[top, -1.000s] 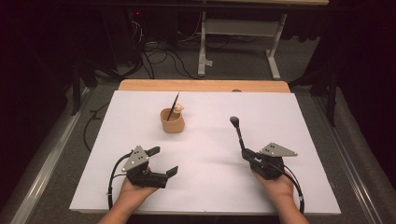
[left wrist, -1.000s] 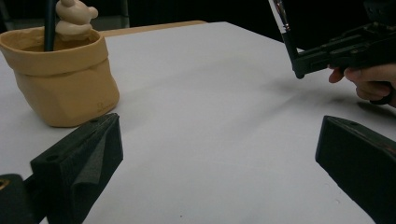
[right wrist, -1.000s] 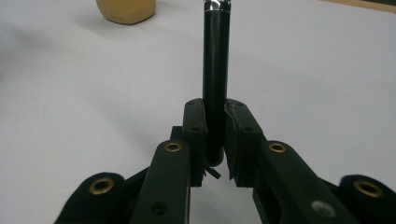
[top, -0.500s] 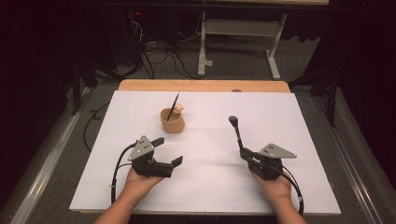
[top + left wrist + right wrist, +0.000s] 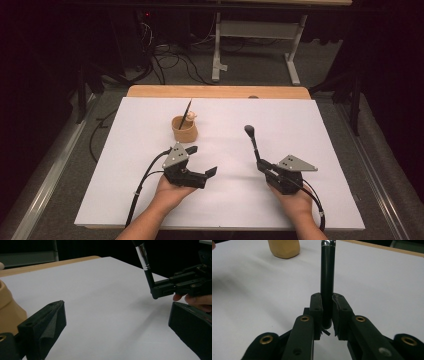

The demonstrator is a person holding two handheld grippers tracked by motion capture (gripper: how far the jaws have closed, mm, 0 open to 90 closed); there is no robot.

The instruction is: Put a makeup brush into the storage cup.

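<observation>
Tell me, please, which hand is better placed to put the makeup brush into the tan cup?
The right. Its tool is already shut on the brush, held upright. The left tool is open and empty, though nearer the cup.

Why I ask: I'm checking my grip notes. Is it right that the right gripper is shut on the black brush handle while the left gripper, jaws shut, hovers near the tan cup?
Not quite. The left gripper has its jaws open, as the left gripper view shows. The rest holds: the right gripper is shut on the black brush handle, and the left one is near the tan cup.
</observation>
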